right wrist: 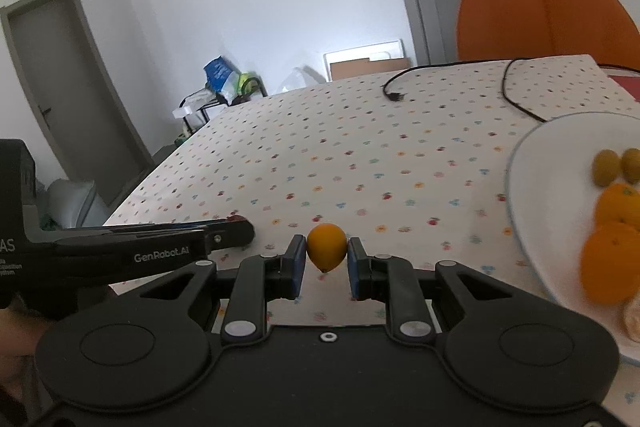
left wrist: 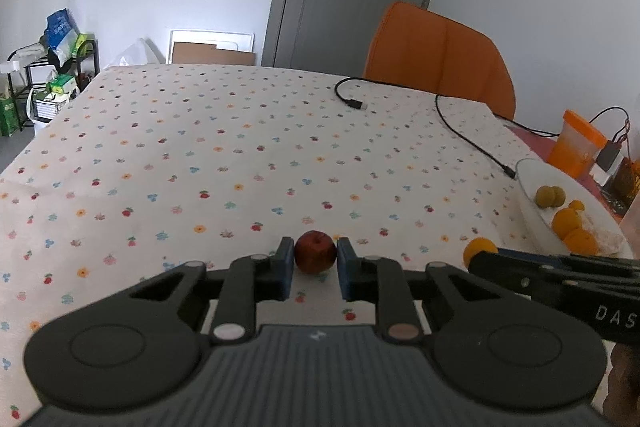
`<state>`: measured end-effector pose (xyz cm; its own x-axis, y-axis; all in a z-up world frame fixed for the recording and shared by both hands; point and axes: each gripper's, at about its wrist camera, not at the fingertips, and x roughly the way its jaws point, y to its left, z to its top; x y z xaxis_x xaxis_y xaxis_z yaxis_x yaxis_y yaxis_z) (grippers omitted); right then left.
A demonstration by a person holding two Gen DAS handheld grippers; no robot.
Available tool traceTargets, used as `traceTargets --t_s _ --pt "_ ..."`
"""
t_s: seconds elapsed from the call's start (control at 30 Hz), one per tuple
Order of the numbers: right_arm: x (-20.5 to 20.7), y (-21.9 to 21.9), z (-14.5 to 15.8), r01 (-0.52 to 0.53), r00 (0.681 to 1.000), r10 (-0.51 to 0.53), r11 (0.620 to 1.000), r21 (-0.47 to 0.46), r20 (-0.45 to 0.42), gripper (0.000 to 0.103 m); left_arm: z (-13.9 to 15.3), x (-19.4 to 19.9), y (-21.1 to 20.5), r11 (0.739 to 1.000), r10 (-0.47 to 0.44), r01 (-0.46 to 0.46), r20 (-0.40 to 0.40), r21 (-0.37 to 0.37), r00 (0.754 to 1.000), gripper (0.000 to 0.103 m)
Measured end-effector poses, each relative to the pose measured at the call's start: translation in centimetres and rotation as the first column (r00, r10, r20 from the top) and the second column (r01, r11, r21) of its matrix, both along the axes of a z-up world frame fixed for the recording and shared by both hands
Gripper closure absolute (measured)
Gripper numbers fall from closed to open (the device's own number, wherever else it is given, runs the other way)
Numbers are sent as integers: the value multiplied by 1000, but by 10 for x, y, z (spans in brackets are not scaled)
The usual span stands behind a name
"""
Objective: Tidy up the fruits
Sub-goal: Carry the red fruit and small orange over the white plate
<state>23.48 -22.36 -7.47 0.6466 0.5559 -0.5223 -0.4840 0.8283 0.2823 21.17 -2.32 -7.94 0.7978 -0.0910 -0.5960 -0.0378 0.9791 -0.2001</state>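
In the left wrist view my left gripper [left wrist: 316, 259] is shut on a small dark red fruit [left wrist: 315, 251], its blue pads touching both sides, low over the flowered tablecloth. In the right wrist view my right gripper [right wrist: 327, 255] is shut on a small yellow-orange fruit [right wrist: 326, 246] and holds it just above the cloth. A white plate [right wrist: 540, 163] to the right holds two green fruits [right wrist: 604, 167] and oranges [right wrist: 612, 267]. The plate also shows in the left wrist view [left wrist: 532, 179], with the right gripper's fruit [left wrist: 478, 247] near it.
A black cable [left wrist: 464, 135] lies across the far right of the table. An orange chair [left wrist: 436, 55] stands behind the table. An orange-lidded container [left wrist: 576, 143] stands beyond the plate. Shelves with bags [left wrist: 52, 75] stand at far left.
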Motion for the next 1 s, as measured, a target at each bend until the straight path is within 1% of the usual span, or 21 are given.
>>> traceTargets --t_s 0.33,0.63,0.83,1.0 --pt "-4 -32 4 54 998 -55 998 26 15 82 13 0 -28 999 -54 54 36 -1 998 82" --pt "-4 -62 14 115 992 -118 992 53 43 82 18 3 -50 995 -98 98 51 1 994 82" --pt "-2 -81 17 156 986 -159 986 62 52 82 21 5 -62 994 -107 107 50 7 993 82" --pt "3 -98 16 179 982 -183 981 77 50 82 28 5 -75 994 -112 112 72 9 991 82"
